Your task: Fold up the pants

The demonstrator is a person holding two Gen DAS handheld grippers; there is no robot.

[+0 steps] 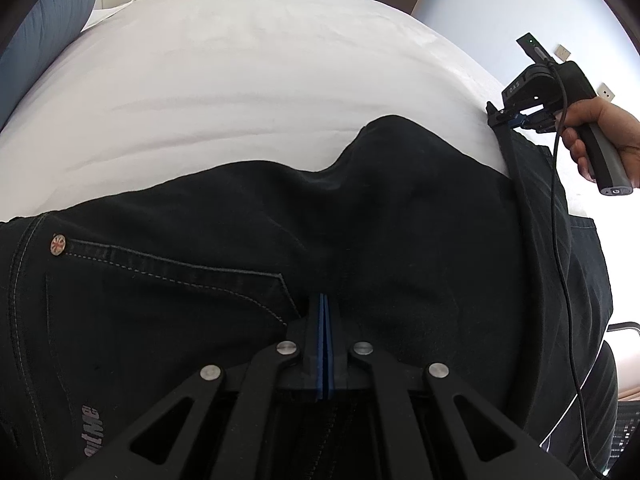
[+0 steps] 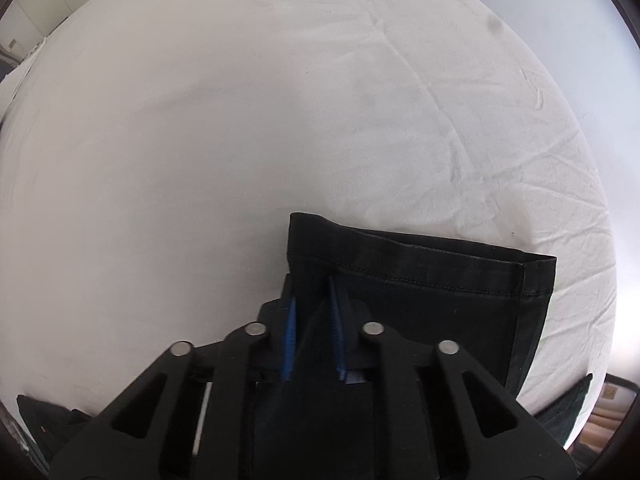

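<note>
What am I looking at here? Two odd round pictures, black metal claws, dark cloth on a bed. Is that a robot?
No robot: a person holds a two-finger gripper in each hand, each with a wide-angle camera looking along its fingers, hence the round pictures. The left camera shows the left gripper pinched shut on black jeans near a stitched pocket; off to the side, the person's hand grips the right gripper. The right camera shows that gripper clamped on a hemmed leg end. The jeans lie across a bed's white sheet.
</note>
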